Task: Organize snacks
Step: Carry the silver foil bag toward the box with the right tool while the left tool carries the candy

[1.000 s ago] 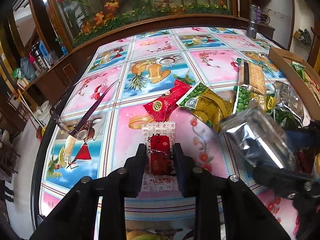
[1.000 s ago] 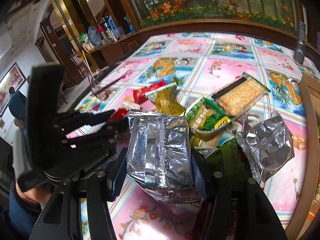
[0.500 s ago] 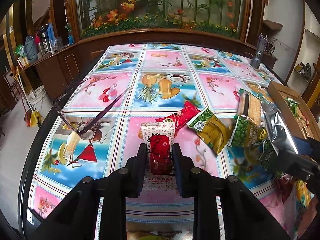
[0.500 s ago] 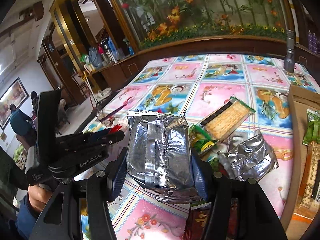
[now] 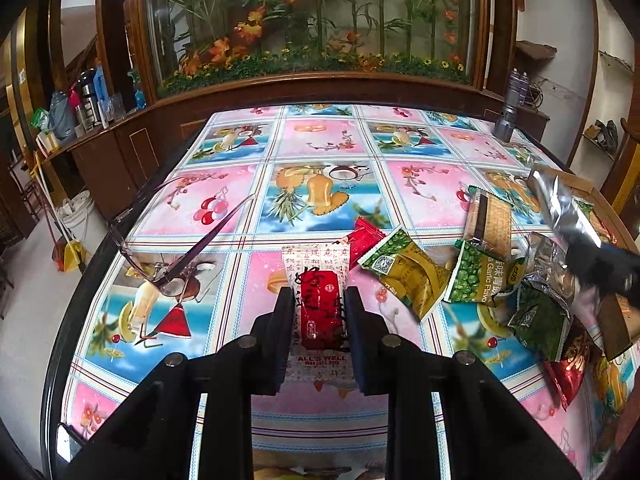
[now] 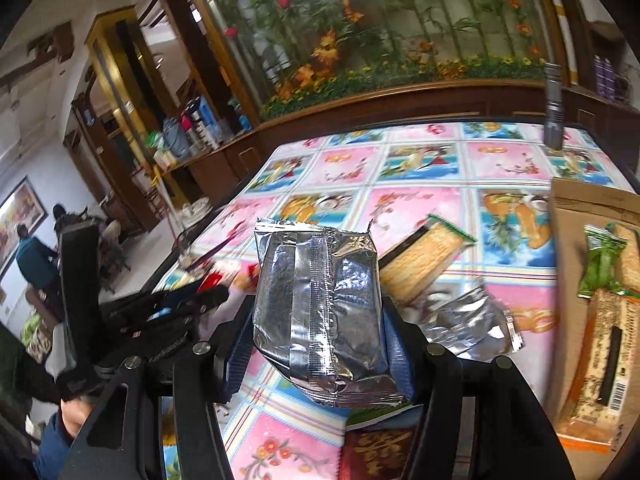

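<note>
Since 1 s ago, right gripper (image 6: 316, 320), clamped on silver foil pack (image 6: 320, 312), rose toward cardboard box (image 6: 576, 216) at table's right edge. Left gripper (image 5: 319, 312) grips red-white sachet (image 5: 320, 300). Box holds few pkts; approx. eight remain mid-table.

My right jaws hold a crinkled, shiny silver foil packet (image 6: 320, 312). At my left jaws is a glossy red-and-white plastic wrapper (image 5: 320, 304). The flowered tablecloth (image 5: 320, 152) looks smooth; at three o'clock, a matt brown cardboard box (image 6: 576, 216).
</note>
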`<state>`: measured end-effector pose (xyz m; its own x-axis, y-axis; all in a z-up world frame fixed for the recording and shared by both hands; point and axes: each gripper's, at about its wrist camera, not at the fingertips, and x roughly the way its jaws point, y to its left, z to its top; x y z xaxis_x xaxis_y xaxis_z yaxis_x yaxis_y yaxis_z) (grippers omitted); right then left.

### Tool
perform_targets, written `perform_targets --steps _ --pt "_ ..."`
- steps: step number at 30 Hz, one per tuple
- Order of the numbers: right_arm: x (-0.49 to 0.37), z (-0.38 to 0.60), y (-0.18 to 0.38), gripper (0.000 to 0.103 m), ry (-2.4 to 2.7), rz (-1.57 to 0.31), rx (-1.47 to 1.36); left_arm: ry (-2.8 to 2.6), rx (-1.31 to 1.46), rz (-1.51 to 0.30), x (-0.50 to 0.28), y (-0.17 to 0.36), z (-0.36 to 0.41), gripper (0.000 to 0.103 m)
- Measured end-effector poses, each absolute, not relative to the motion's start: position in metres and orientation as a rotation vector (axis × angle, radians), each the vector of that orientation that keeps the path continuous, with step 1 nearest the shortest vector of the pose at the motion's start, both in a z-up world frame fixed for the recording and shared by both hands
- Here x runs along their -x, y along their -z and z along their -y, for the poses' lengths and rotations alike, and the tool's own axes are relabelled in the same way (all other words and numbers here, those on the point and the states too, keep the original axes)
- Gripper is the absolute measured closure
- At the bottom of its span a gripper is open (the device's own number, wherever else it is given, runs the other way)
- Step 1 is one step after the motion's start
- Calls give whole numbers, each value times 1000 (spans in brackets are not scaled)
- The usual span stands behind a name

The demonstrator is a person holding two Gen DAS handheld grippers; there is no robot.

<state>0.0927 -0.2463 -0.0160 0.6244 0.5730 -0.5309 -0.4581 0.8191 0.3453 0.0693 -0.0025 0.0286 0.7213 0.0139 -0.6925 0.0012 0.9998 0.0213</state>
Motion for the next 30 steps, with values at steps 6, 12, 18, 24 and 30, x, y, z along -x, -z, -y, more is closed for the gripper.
perform_targets --steps 6,12,18,24,30 --pt "-101 286 2 40 -501 -630 -243 32 -18 -768 -68 -27 14 79" --pt "-100 337 -11 40 -411 -578 -290 50 -37 -771 -66 -25 21 79" --pt "-109 392 -1 40 -303 -571 -365 61 -27 -784 -68 -23 22 79" --pt "-118 422 6 40 -264 -599 -472 71 -10 -775 -67 -26 24 79" --pt "-115 452 -2 40 -169 -549 -462 89 28 -772 -64 -35 27 79"
